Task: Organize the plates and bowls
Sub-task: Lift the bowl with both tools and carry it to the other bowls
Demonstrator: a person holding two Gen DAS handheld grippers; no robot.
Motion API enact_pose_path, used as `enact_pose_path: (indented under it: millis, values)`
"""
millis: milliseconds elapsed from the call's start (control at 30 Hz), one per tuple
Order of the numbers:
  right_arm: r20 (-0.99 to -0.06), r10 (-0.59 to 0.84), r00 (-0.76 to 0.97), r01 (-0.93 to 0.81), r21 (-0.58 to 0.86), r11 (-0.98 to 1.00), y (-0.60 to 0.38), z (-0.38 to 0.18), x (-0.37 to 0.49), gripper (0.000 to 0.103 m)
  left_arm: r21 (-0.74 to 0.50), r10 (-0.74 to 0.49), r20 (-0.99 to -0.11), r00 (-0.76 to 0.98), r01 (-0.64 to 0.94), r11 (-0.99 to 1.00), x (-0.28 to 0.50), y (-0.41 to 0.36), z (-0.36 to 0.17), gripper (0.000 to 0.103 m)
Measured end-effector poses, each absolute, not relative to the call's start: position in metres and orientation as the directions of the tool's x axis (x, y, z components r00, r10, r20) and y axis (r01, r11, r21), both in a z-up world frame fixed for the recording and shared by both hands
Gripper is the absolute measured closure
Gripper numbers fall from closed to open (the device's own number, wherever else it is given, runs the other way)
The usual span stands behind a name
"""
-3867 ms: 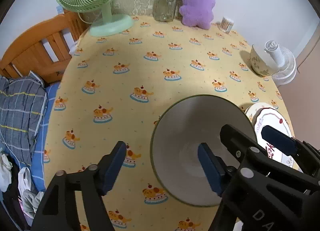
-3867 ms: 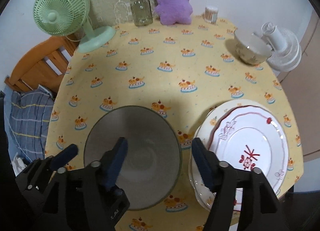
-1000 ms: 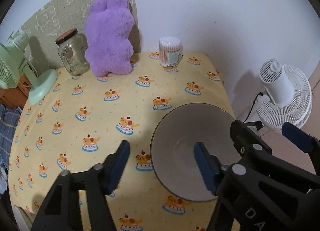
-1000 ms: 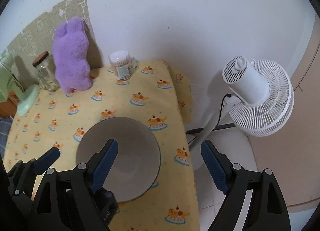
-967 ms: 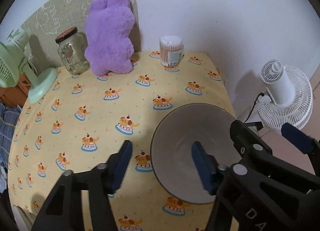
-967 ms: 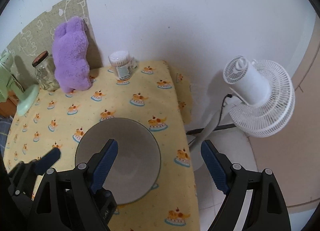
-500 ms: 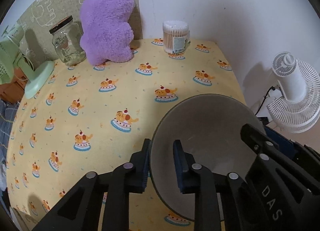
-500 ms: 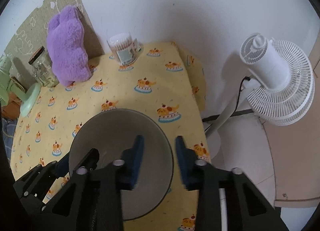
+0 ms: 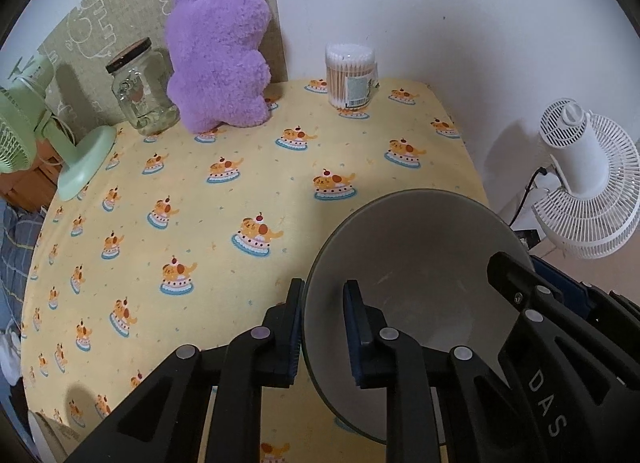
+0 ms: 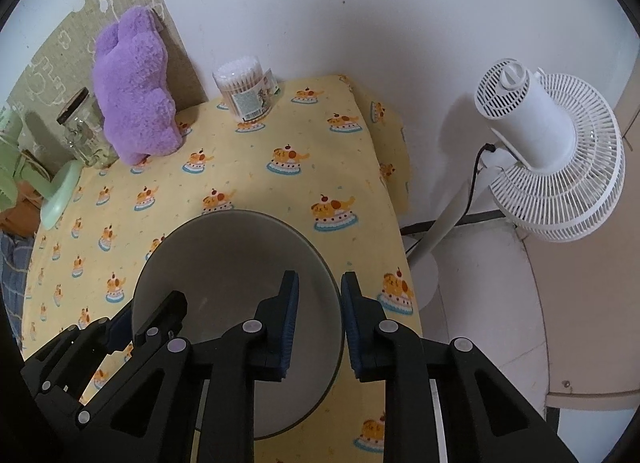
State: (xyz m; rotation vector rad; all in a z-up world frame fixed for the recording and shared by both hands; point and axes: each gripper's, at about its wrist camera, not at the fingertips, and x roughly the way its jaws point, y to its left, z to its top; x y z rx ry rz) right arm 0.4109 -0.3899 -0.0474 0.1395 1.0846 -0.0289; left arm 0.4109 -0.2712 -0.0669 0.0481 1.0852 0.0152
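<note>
A large grey bowl (image 9: 416, 259) sits near the right edge of the yellow tablecloth (image 9: 200, 203). My left gripper (image 9: 322, 319) is shut on the bowl's left rim, one finger outside and one inside. My right gripper (image 10: 320, 311) is shut on the right rim of the same bowl (image 10: 232, 263). Each gripper shows in the other's view, on the opposite side of the bowl. I cannot tell whether the bowl rests on the table or is lifted.
A purple plush toy (image 9: 222, 51), a glass jar (image 9: 140, 91) and a cotton swab tub (image 9: 351, 75) stand along the back wall. A green fan (image 9: 36, 135) is at the far left. A white floor fan (image 10: 548, 159) stands beyond the table's right edge.
Both grippers were open around the bowl a second ago and have closed on its opposite rims. Both views have moved a little closer to the back wall.
</note>
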Motion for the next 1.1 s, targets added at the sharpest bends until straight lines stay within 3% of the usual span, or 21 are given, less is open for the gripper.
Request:
enact_pose_path:
  millis: [1100]
  values:
    - [-0.845,-0.022,0.534,0.126,0.053,0.991,-0.305,0.044,0.288,0.078,-0.003,-0.047,-0.841,0.539,0.082,0.997,0.298,-0.185,0.019,0.086]
